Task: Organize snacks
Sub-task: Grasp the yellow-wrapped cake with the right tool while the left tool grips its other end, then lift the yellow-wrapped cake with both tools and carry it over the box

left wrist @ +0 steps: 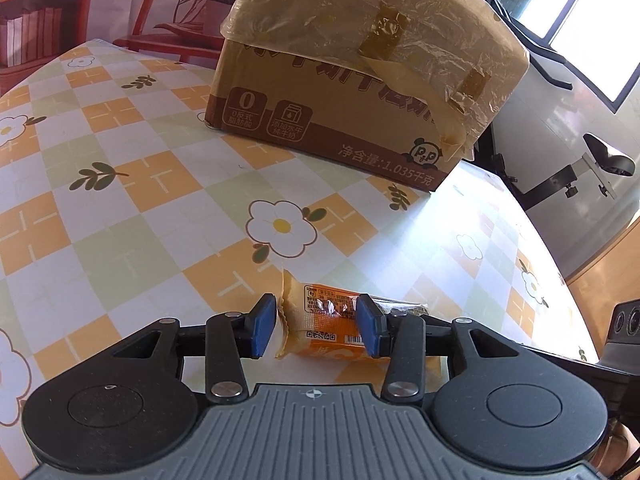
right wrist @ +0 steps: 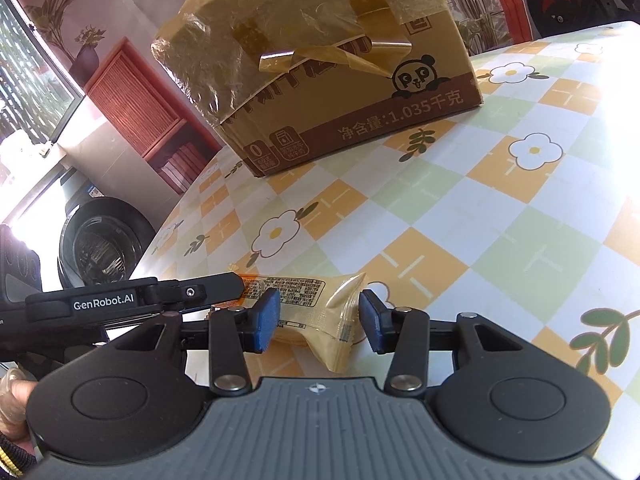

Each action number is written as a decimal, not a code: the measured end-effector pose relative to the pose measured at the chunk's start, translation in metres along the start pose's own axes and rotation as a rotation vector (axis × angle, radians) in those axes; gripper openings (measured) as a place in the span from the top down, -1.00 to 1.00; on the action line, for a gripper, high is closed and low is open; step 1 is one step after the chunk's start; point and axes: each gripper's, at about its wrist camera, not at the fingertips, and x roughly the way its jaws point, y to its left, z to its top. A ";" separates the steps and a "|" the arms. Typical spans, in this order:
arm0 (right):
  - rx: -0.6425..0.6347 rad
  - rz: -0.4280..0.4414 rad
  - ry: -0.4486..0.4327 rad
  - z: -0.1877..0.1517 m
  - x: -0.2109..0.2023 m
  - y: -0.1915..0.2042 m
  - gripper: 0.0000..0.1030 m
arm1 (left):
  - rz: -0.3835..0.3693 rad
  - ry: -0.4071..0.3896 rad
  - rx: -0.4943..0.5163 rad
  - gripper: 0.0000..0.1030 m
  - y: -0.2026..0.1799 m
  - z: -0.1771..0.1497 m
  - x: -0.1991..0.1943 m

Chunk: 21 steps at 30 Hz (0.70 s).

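Left wrist view: the left gripper (left wrist: 316, 326) has its blue pads spread wide around the orange snack packet (left wrist: 320, 328) lying on the checked tablecloth (left wrist: 140, 200) — the right gripper (right wrist: 319, 322) likewise gapes at the packet's crimped end, before the taped cardboard box (left wrist: 360, 60).

Orange-and-cream snack packet (left wrist: 320, 324), sealed, crimped ends, lying flat on table near its front edge. Taped cardboard box (left wrist: 352, 72) toward far edge, well apart.

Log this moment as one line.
left tool: open around snack packet | right tool: open around packet's other end | packet on table | box taped shut
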 end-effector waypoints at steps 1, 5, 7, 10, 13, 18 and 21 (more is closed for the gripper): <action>0.011 0.004 -0.001 0.000 0.000 -0.001 0.10 | 0.001 -0.001 0.007 0.12 -0.001 -0.001 0.000; 0.015 0.004 -0.003 0.000 0.001 0.001 0.10 | -0.004 0.008 0.010 0.14 -0.001 -0.001 -0.001; 0.015 0.006 0.000 0.000 0.002 0.002 0.12 | -0.001 0.008 0.014 0.16 -0.002 -0.001 -0.003; 0.009 0.009 -0.016 0.001 -0.001 0.004 0.14 | -0.016 -0.006 0.014 0.16 -0.004 0.002 -0.007; -0.007 0.012 -0.054 0.008 -0.009 0.008 0.15 | -0.032 -0.031 0.028 0.17 -0.009 0.009 -0.014; -0.083 0.026 -0.127 0.037 -0.024 0.025 0.15 | -0.059 -0.118 0.053 0.18 -0.022 0.042 -0.034; -0.133 0.040 -0.174 0.064 -0.032 0.038 0.15 | -0.057 -0.182 0.097 0.18 -0.034 0.067 -0.049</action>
